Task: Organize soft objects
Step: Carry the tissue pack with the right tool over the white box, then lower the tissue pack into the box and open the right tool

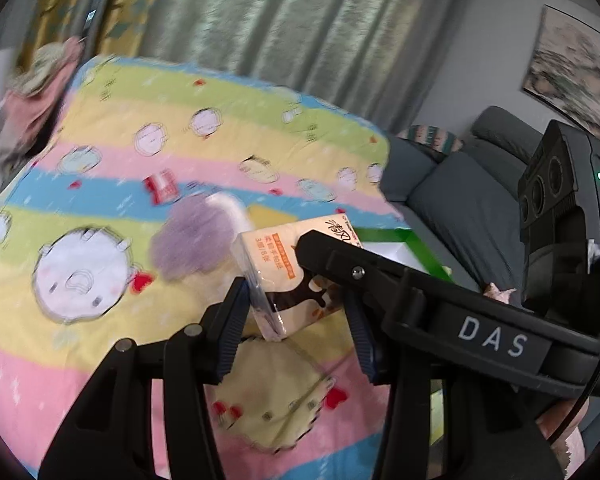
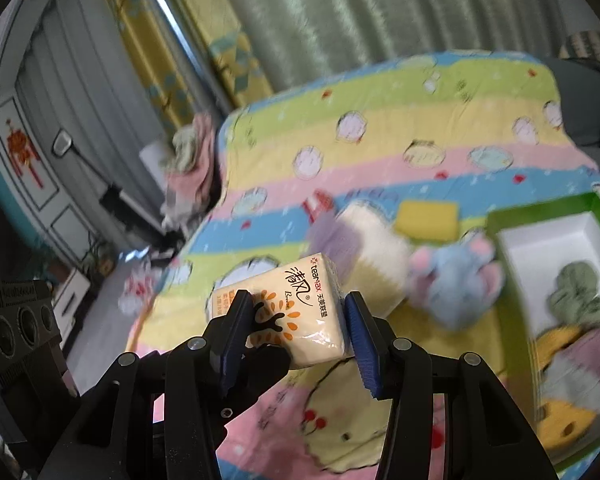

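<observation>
Tissue pack is held between both grippers above the striped blanket.

In the right wrist view, the right gripper (image 2: 296, 320) has its fingers (image 2: 358, 330) pressed on both sides of the tissue pack (image 2: 296, 304), low in the centre of the frame, so the soft pack does not slip. In the left wrist view, the left gripper (image 1: 296, 316) has its fingers apart around the same pack (image 1: 284, 276); only one finger seems to touch it. The green box (image 2: 504, 216) at the right edge already contains soft toys, so I judge the pack goes there. The blue plush toy (image 2: 456, 280), the yellow sponge (image 2: 428, 216) and the blanket (image 2: 380, 128) wait nearby.
</observation>
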Tool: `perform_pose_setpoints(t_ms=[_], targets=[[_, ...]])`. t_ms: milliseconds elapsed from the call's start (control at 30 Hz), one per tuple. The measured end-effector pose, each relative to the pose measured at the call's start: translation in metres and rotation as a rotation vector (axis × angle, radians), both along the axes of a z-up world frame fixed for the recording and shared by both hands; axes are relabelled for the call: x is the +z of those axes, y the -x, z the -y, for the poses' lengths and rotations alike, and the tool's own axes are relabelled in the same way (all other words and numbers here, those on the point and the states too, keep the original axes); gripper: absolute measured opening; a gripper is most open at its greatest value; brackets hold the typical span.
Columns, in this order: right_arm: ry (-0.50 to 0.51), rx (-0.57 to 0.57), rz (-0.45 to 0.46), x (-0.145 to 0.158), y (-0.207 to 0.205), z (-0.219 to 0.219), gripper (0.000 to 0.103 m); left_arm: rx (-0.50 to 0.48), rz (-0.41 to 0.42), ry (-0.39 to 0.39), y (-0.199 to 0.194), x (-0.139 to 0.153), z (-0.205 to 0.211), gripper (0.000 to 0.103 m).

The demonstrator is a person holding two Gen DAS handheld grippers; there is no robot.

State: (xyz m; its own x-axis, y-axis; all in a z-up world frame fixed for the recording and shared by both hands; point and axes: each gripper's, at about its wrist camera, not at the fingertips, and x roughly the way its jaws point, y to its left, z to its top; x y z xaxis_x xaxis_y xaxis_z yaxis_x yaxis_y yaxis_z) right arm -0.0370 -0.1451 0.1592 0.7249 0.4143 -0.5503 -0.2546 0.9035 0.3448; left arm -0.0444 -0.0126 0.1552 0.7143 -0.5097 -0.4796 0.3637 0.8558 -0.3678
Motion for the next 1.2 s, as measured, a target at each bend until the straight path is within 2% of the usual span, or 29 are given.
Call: perform_pose_setpoints(t_ms=[267,533,633,867,1033,1200], targets=[[-0.054,-0.163,0.043,0.014,0.001,0.079,0.051,-0.174,0.036,-0.051,-0.026,0.019,0.083,0.046],[-0.088,-0.319,0.065,0.017,0.005,0.151,0.051,-0.328,0.053,-0.091,-0.047,0.025,0.148,0.046],[-0.118,-0.363,0.055,0.012,-0.001,0.173,0.051,-0.357,0.043,-0.109,-0.056,0.022,0.168,0.045],[-0.154,-0.427,-0.016,-0.015,-0.025,0.212,0.051,-0.401,-0.054,-0.146,-0.087,-0.004,0.207,0.044],[-0.188,-0.440,-0.130,-0.044,-0.053,0.228,0.051,-0.387,-0.174,-0.162,-0.111,-0.031,0.218,0.043],[-0.224,-0.441,-0.215,-0.069,-0.073,0.235,0.051,-0.361,-0.249,-0.192,-0.126,-0.048,0.223,0.041]])
